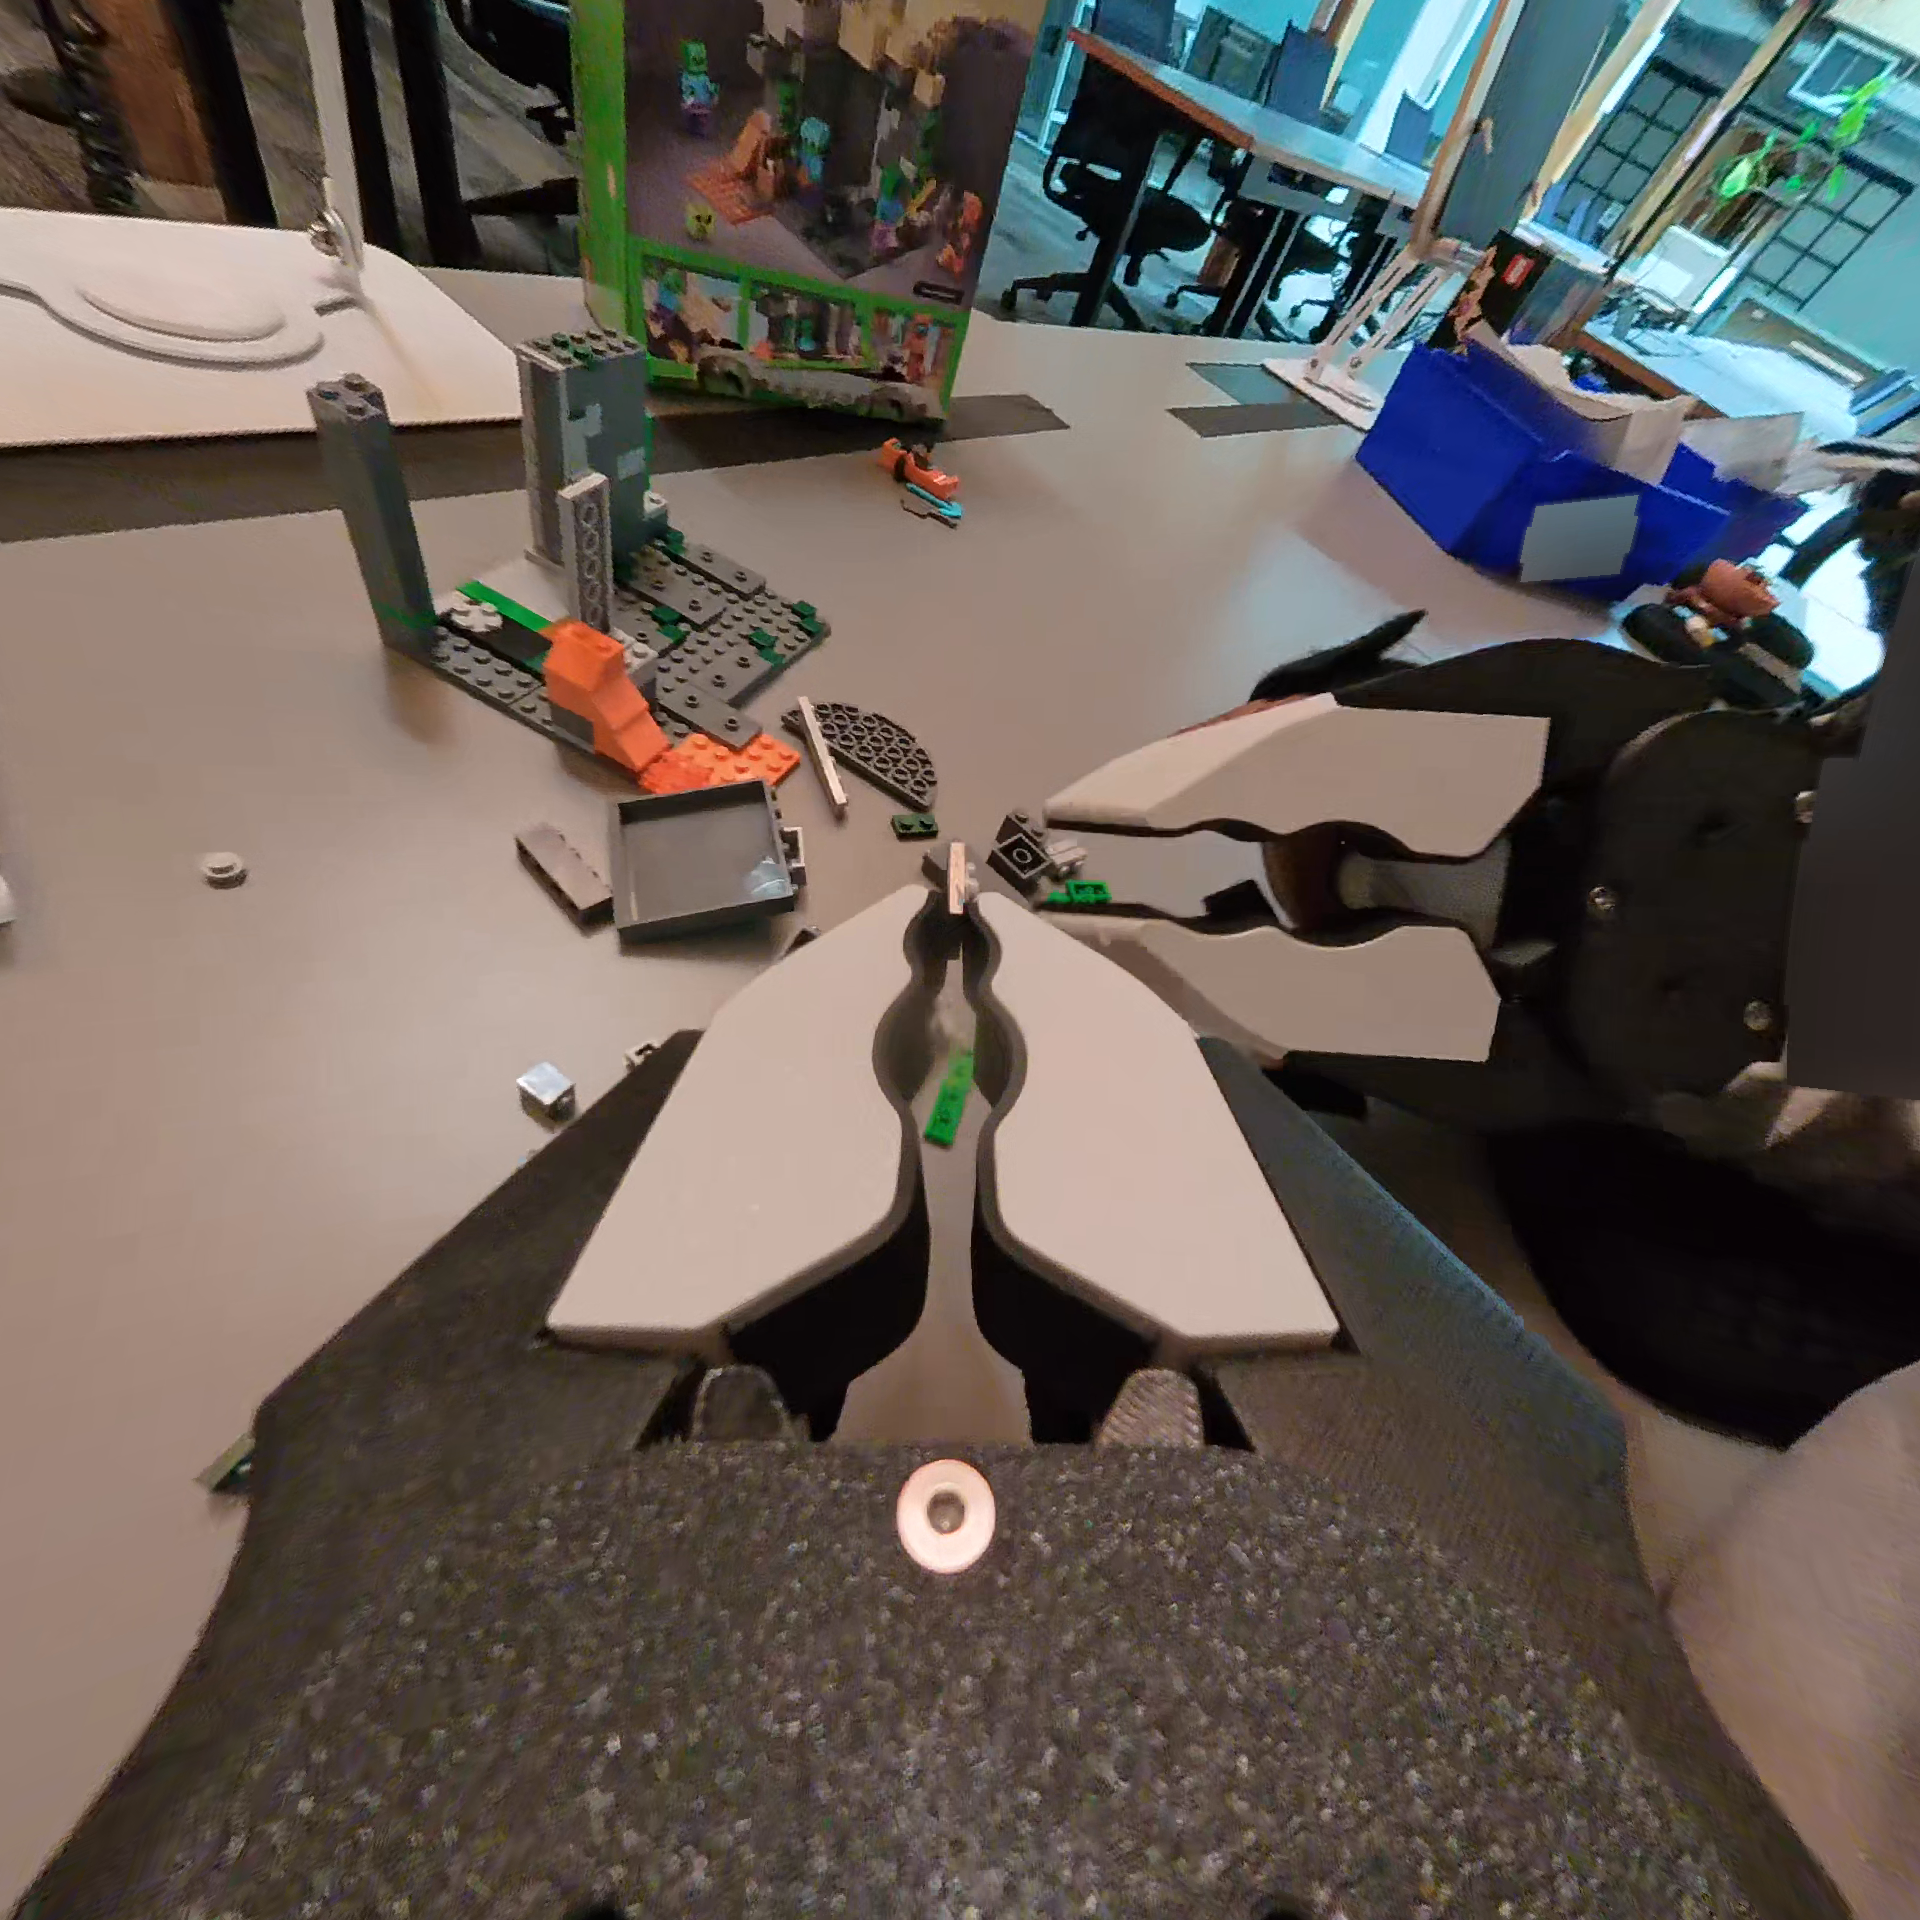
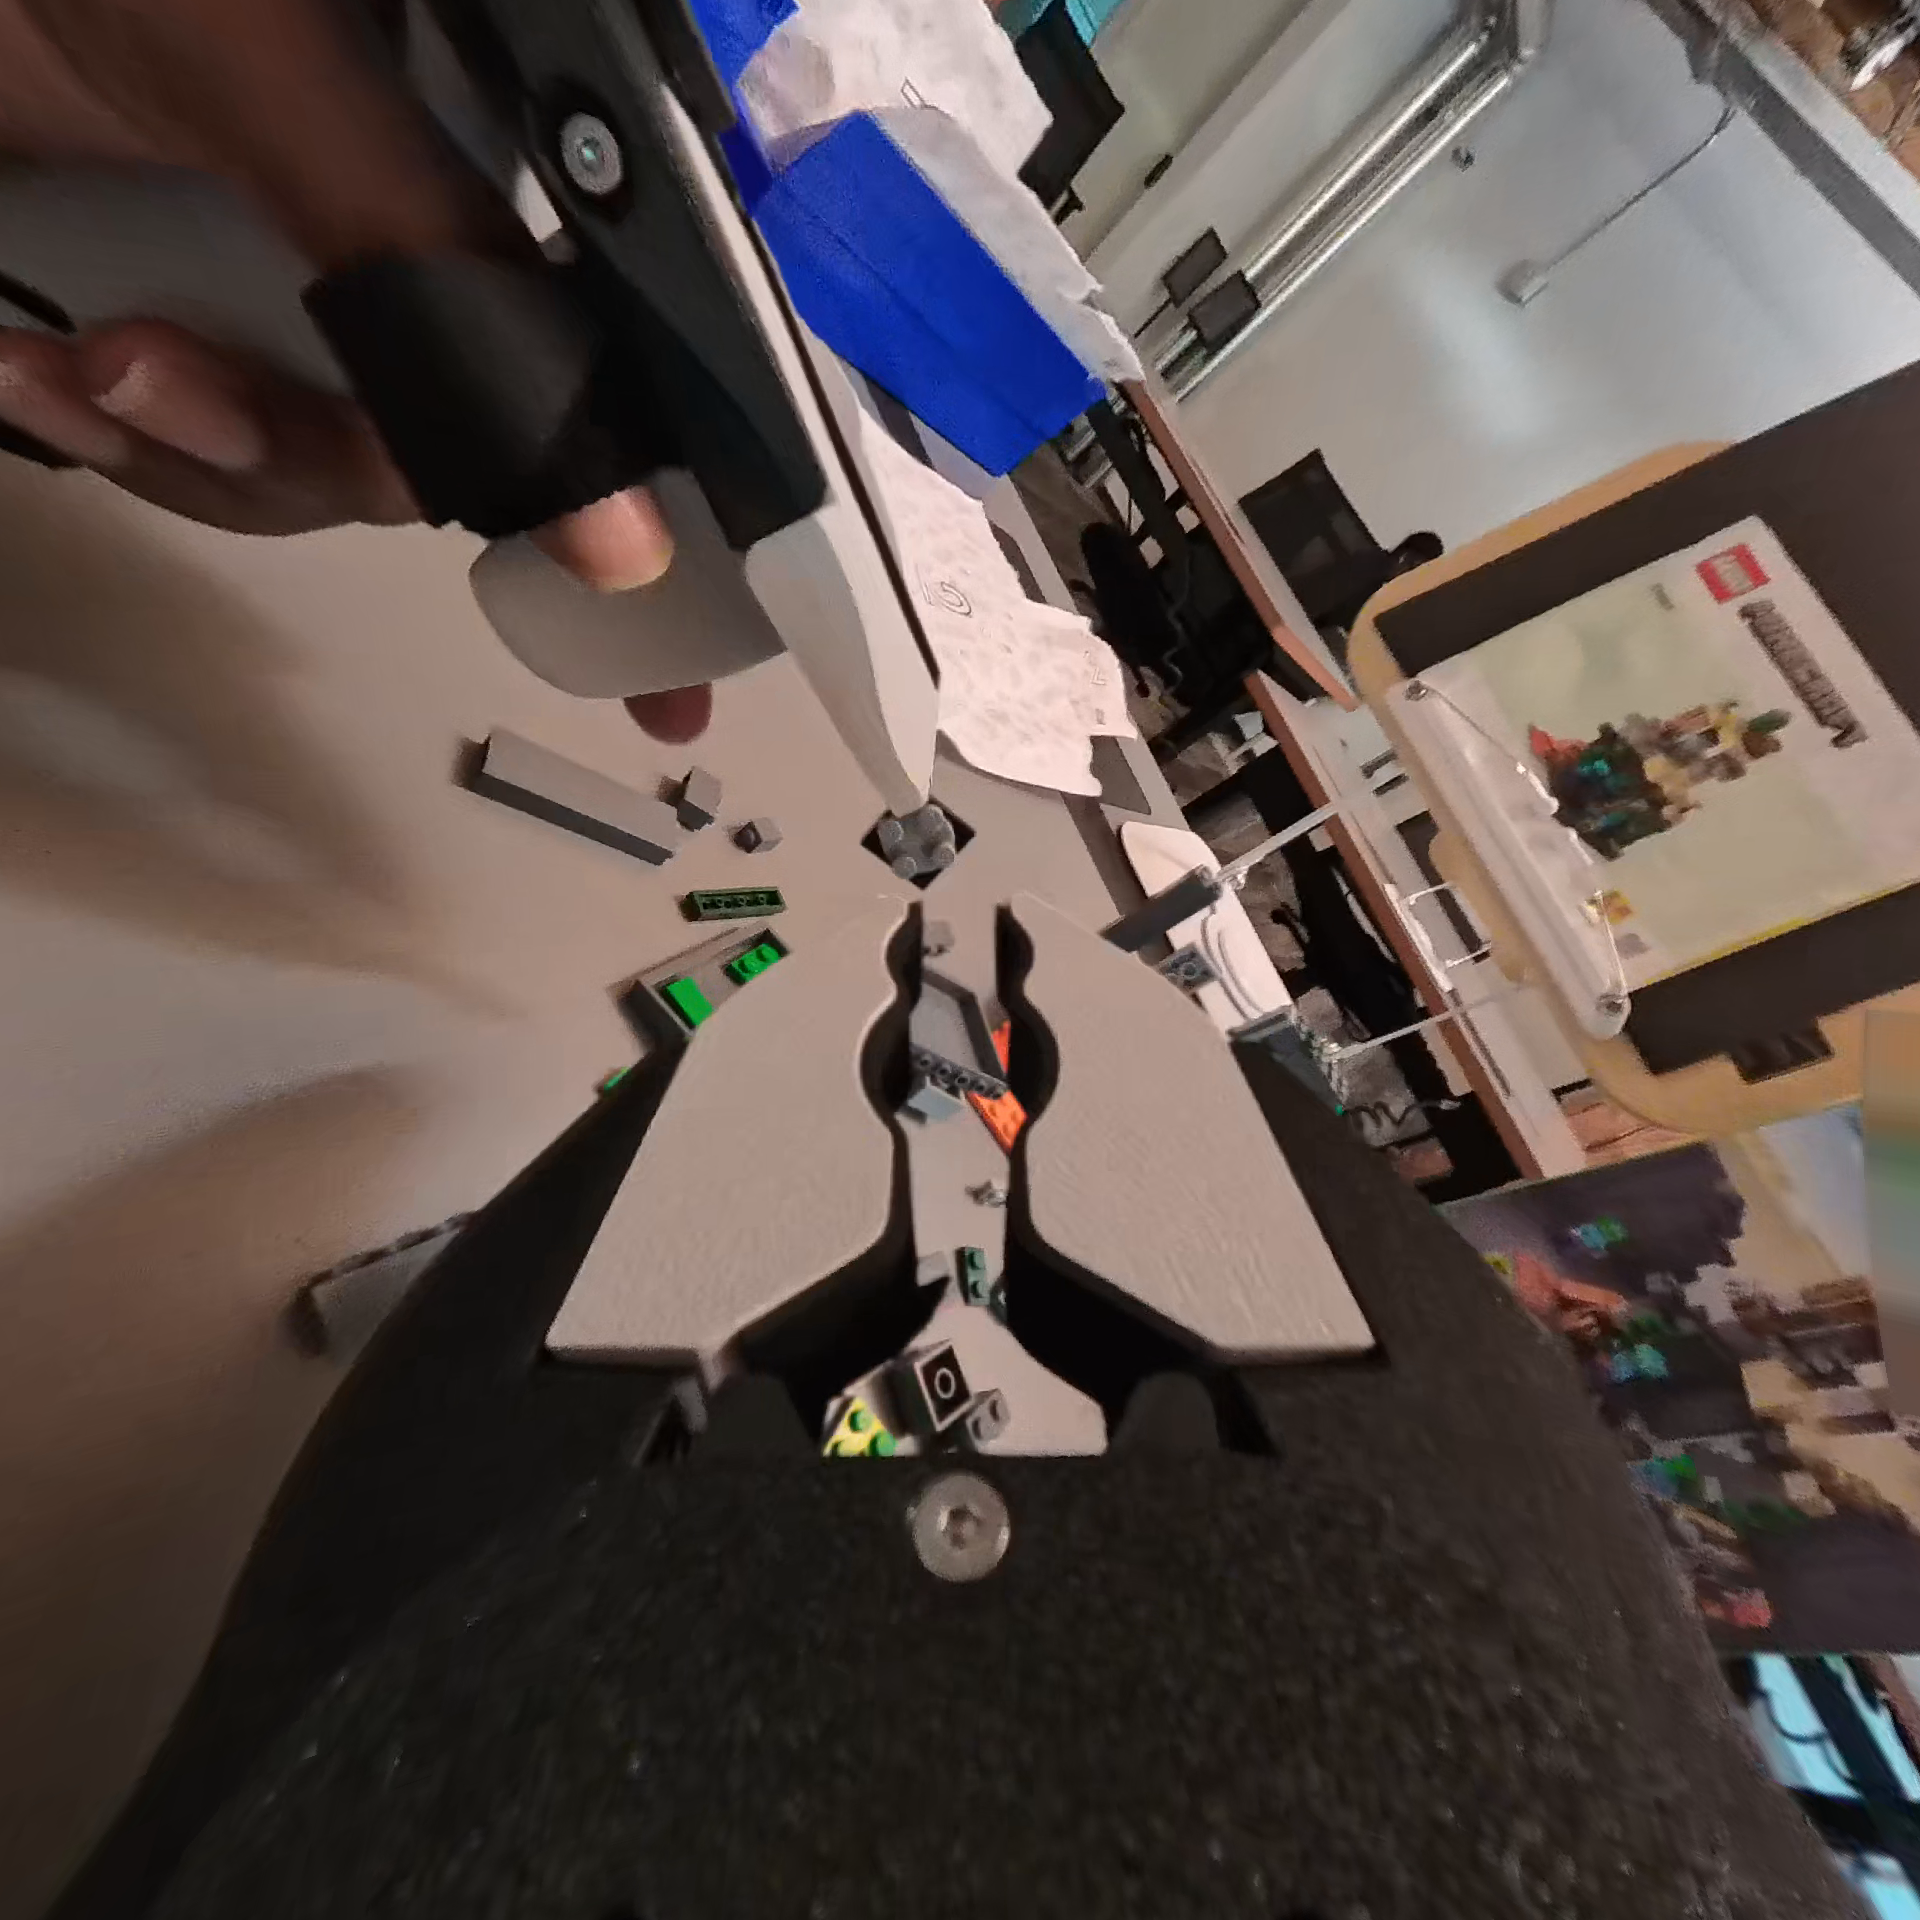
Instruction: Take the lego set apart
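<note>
Left tongs (image 1: 954, 906) pinch a small grey piece (image 1: 957, 878) clear of the counter (image 1: 260, 1039), right tongs (image 2: 958, 914) agape and empty; next, likely drop it among loose bricks.

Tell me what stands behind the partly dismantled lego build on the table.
Behind the lego build stands the green set box, upright on the table, with a small orange piece lying near its front. The box hides whatever is directly behind it; office chairs and desks show farther back.

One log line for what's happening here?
left gripper: shut on small grey piece | right gripper: open, empty | lego build: partly dismantled
</note>
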`<state>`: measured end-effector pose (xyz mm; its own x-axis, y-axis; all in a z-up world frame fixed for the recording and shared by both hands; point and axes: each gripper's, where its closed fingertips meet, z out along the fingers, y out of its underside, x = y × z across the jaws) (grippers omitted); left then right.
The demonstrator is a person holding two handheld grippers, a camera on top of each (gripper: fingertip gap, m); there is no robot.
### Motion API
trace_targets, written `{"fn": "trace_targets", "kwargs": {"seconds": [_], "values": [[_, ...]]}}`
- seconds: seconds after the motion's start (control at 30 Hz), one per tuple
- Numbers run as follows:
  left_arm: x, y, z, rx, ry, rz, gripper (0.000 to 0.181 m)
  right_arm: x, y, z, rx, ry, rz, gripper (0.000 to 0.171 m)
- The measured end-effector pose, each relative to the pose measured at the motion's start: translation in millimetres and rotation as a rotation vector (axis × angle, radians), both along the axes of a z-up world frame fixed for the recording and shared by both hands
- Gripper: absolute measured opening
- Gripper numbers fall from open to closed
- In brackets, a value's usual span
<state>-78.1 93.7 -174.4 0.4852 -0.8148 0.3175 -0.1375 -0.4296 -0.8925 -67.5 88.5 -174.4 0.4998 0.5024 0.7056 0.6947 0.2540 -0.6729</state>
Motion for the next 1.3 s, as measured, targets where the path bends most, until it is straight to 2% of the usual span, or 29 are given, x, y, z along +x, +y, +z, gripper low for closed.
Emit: {"fn": "trace_targets", "kwargs": {"seconds": [0.07,0.17,0.6,0.87,0.93,1.03,1.2,1.3], "values": [[2,-2,-1,-0.007,-0.006,-0.009,0.003,-2,-1,-3,-0.023,0.005,0.003,0.020],[5,-4,0,-0.004,-0.011,-0.020,0.003,-5,-3,-3,-0.025,0.016,0.000,0.021],[8,-8,3,0.014,-0.027,-0.025,0.003,-6,0,0,-0.169,0.184,0.009,0.013],[9,-14,7,-0.072,-0.107,-0.081,0.003,-7,-3,1,-0.095,0.132,0.036,0.011],[10,-16,12,-0.087,-0.139,-0.093,0.003,-9,-5,-1,-0.096,0.117,0.054,0.000],[9,-13,13,-0.069,-0.128,-0.071,0.003,-9,-2,-2,-0.043,0.069,0.035,0.000],[1,-9,16,-0.080,-0.162,-0.062,0.003,-4,2,3,-0.071,0.127,0.024,0.001],[3,-10,16,-0.070,-0.156,-0.068,0.003,-7,0,4,-0.087,0.147,0.032,0.012]]}}
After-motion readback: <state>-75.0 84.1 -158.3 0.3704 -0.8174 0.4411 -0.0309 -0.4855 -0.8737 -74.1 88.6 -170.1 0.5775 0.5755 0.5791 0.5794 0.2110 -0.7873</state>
